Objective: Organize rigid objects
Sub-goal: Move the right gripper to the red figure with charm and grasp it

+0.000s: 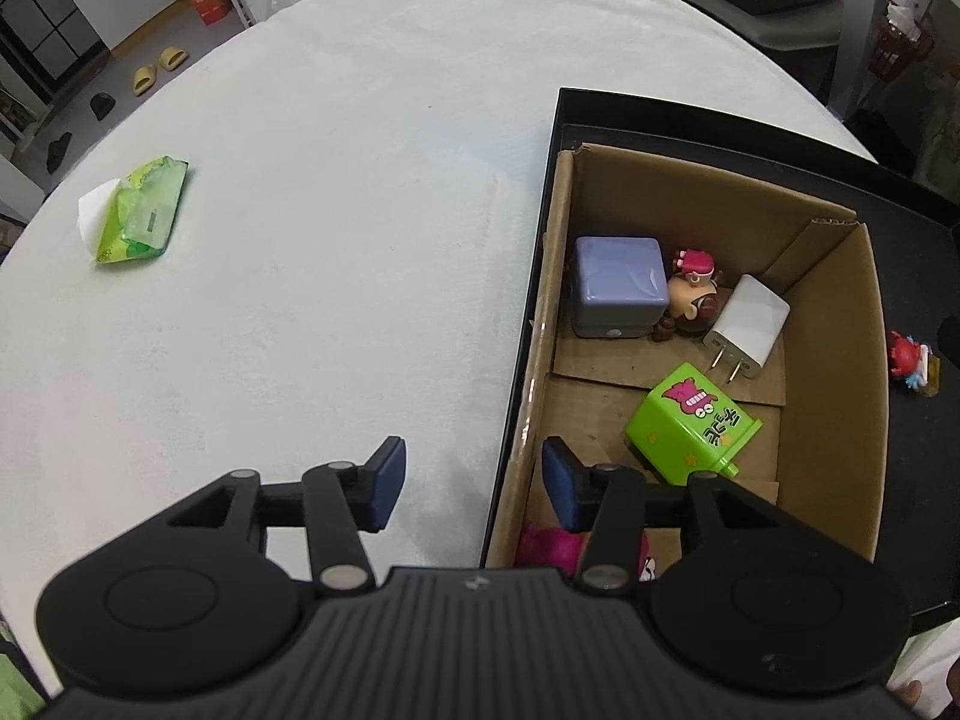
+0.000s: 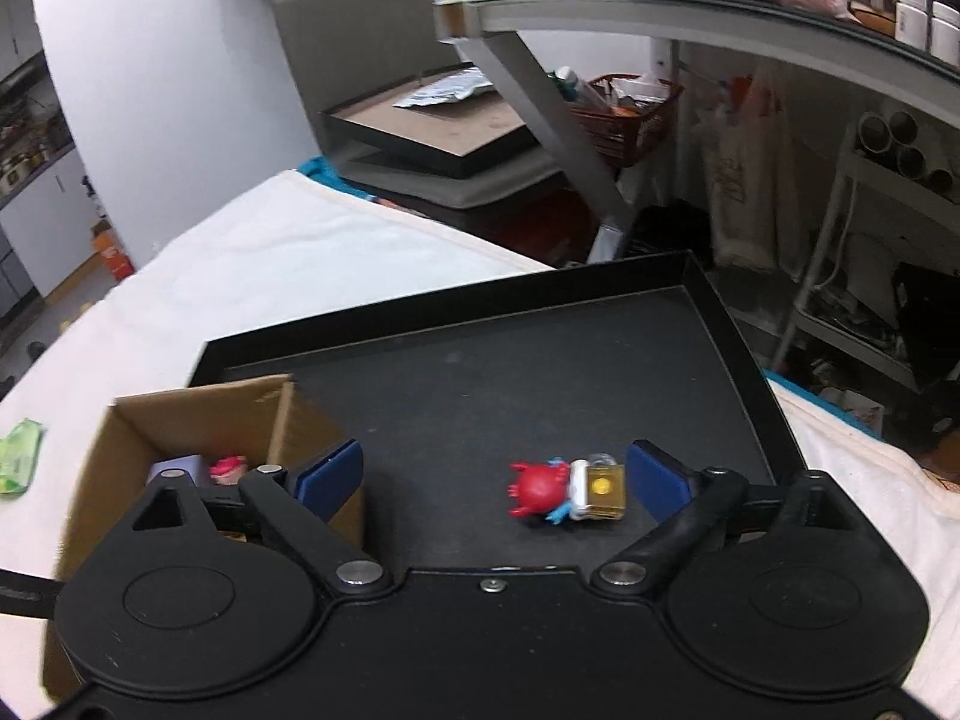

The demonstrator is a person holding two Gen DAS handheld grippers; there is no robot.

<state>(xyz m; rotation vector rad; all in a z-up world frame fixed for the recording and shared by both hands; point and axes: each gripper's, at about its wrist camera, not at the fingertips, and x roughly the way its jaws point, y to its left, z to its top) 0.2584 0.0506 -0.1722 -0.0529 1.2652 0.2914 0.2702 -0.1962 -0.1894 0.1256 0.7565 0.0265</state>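
- We took the cardboard box (image 1: 840, 324) as landmark; it sat inside the black tray (image 2: 540, 312), at the tray's left end as the right wrist view showed it.
- Already in the box: lilac cube case (image 1: 618, 285), small doll with pink hair (image 1: 690, 294), white USB charger (image 1: 747, 324), green boxy toy (image 1: 690, 423), and something pink (image 1: 546, 543) at the near end, mostly hidden.
- One rigid item was still outside the box: a red crab-like figurine on a yellow base (image 2: 567, 489), lying on its side on the tray floor, right of the box.
- Our right gripper (image 2: 495, 483) was wide open and empty, with the figurine between its fingers, closer to the right pad (image 2: 651, 477); we saw no contact.
- Our left gripper (image 1: 474, 483) was also open and empty, straddling the box's near-left wall.
- Step in hand, as we judged it: approach for picking the last figurine.
- The next move likely called for lowering and centring the right gripper, closing on the figurine, then carrying it left over the box wall.
- A green tissue pack (image 1: 141, 210) lay on the white cloth well left of the box; soft, probably not a target.
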